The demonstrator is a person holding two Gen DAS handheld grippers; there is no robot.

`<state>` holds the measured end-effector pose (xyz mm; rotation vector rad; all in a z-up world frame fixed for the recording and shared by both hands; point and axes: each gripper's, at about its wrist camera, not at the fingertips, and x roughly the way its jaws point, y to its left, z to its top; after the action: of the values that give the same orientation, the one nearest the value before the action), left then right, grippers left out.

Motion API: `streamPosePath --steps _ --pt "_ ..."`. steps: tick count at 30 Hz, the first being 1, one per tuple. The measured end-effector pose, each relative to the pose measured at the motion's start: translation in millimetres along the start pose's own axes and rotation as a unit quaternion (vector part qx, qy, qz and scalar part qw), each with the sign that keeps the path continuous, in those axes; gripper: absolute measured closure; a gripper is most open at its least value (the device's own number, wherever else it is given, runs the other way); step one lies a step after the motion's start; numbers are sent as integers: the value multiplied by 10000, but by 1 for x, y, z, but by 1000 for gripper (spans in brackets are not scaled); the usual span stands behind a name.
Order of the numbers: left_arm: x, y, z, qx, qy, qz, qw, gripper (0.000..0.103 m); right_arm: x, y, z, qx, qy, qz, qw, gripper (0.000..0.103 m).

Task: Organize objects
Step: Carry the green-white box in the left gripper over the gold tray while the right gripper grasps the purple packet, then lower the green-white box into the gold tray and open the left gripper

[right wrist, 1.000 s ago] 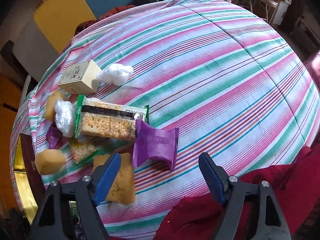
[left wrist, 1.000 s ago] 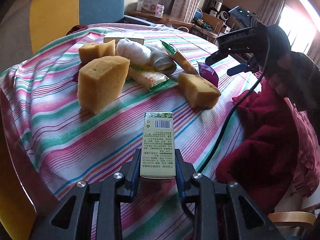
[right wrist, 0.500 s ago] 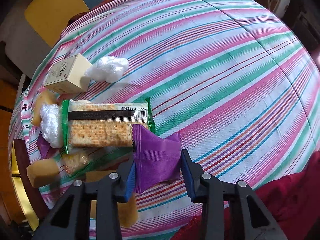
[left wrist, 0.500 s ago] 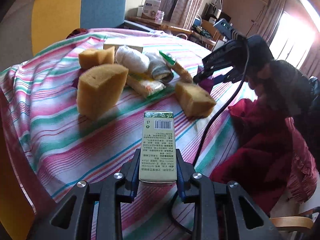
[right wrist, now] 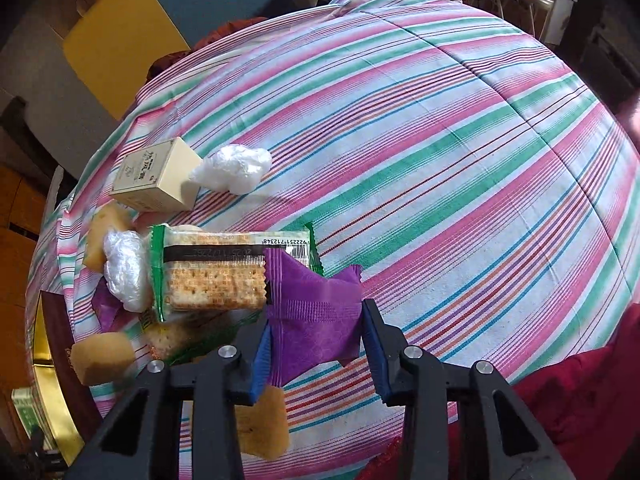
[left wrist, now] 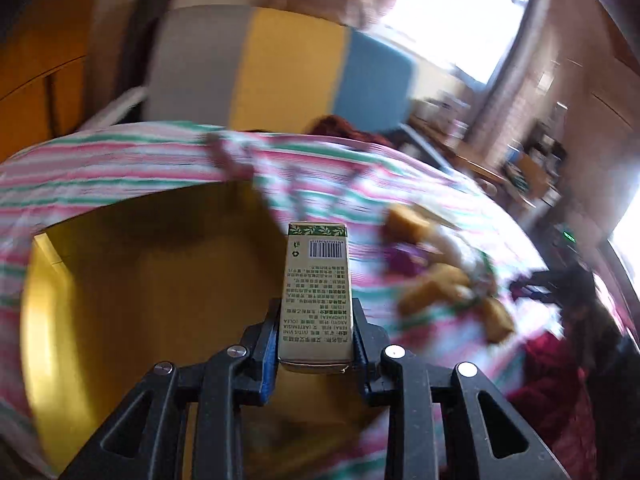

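My left gripper (left wrist: 316,332) is shut on a small green-and-cream carton (left wrist: 318,288) and holds it over a gold box (left wrist: 140,288) at the table's left edge. The view is blurred by motion. My right gripper (right wrist: 318,344) is shut on a purple sachet (right wrist: 316,308), held just above the striped tablecloth (right wrist: 440,160). Beside it lie a green cracker pack (right wrist: 224,272), yellow sponges (right wrist: 102,356), white plastic wads (right wrist: 232,168) and a cream box (right wrist: 154,180). The carton and gold box also show in the right wrist view at the lower left (right wrist: 28,412).
A grey, yellow and blue chair back (left wrist: 280,68) stands behind the table. A red cloth (right wrist: 580,392) lies at the table's near right edge. Another sponge (right wrist: 264,428) lies under my right gripper. Shelves and clutter stand far right (left wrist: 532,168).
My left gripper has swung left with the carton, from over the cloth to over the gold box. My right gripper stays shut on the purple sachet and has lifted it slightly.
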<state>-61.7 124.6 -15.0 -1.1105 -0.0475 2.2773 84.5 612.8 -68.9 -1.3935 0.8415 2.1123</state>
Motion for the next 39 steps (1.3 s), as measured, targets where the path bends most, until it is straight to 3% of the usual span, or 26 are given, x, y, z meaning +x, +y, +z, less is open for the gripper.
streamPosePath --steps 4,8,11,20,26,31,35,39 --pt "2 72 11 -590 24 873 9944 73 -7 4 1 -3 -136 120 9998 62" --pt "16 123 15 -1288 186 1358 9821 73 -6 10 4 0 -185 184 9997 62" --pt "28 144 15 -1541 313 1616 9742 73 -1 12 4 -5 -199 205 9996 62" --pt "59 175 29 -1672 474 2449 9538 73 -1 13 4 -16 -297 310 9991 62" --pt "51 171 33 -1528 376 2554 9539 68 -1 14 5 -17 -348 363 9987 62" --pt "8 157 24 -1323 18 2533 9583 68 -3 14 5 -16 -404 364 9985 62" --pt "-36 144 5 -1193 -294 2401 9629 68 -19 12 3 13 -824 577 9949 62" --pt "-62 133 -13 -1000 -380 2394 9650 68 -39 33 -5 -334 -1175 658 9903 62"
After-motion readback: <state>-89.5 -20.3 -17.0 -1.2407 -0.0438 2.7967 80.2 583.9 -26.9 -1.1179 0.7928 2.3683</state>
